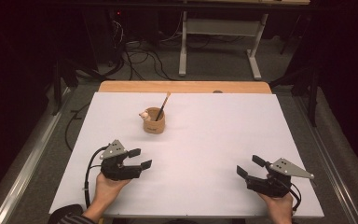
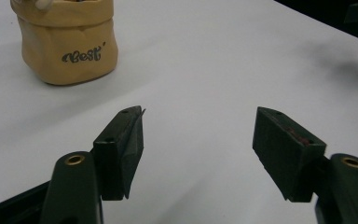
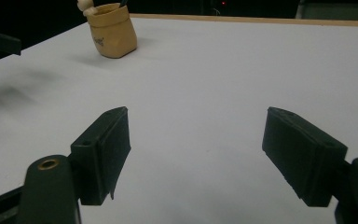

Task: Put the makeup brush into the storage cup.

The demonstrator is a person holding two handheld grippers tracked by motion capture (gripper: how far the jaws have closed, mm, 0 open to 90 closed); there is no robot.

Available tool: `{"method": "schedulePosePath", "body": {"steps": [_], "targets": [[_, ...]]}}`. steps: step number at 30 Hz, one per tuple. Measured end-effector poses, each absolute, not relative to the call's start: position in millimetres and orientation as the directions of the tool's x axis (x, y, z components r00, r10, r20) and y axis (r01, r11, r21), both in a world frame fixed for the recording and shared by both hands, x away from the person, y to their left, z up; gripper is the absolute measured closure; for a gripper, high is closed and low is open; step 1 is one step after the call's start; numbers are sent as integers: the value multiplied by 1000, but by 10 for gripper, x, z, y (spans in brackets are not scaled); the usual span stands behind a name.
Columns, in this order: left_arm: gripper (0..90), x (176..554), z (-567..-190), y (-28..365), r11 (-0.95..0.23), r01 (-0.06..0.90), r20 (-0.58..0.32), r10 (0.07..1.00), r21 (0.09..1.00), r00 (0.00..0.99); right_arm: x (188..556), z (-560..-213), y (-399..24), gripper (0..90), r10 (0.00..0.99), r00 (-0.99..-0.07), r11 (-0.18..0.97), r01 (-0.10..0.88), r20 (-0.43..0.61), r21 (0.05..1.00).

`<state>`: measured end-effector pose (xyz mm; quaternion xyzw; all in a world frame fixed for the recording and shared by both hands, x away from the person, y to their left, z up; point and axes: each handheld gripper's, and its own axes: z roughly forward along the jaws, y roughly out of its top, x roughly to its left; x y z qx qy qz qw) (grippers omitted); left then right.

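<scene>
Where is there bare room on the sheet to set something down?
Nearly all of the white sheet is bare: the wide stretch right of the cup, and the middle between the left gripper and right gripper. Only the cup with its brush takes space.

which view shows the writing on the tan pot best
The left gripper view: the tan pot sits close, its dark script lettering facing the camera. The right gripper view shows the pot farther off, with only a small mark. The high view shows it small, a brush standing inside.

Lone cup (image 1: 154, 121) on bare sheet (image 1: 214, 140)
</scene>
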<state>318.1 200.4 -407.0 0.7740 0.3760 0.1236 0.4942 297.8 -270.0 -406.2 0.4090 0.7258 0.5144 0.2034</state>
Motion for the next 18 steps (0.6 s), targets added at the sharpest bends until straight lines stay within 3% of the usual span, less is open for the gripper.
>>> {"method": "schedulePosePath", "body": {"steps": [18], "targets": [[338, 3156, -4069, 2009, -238, 451, -166, 706, 860, 689, 2988, -4073, -2673, 250, 797, -591, 158, 396, 119, 905]]}}
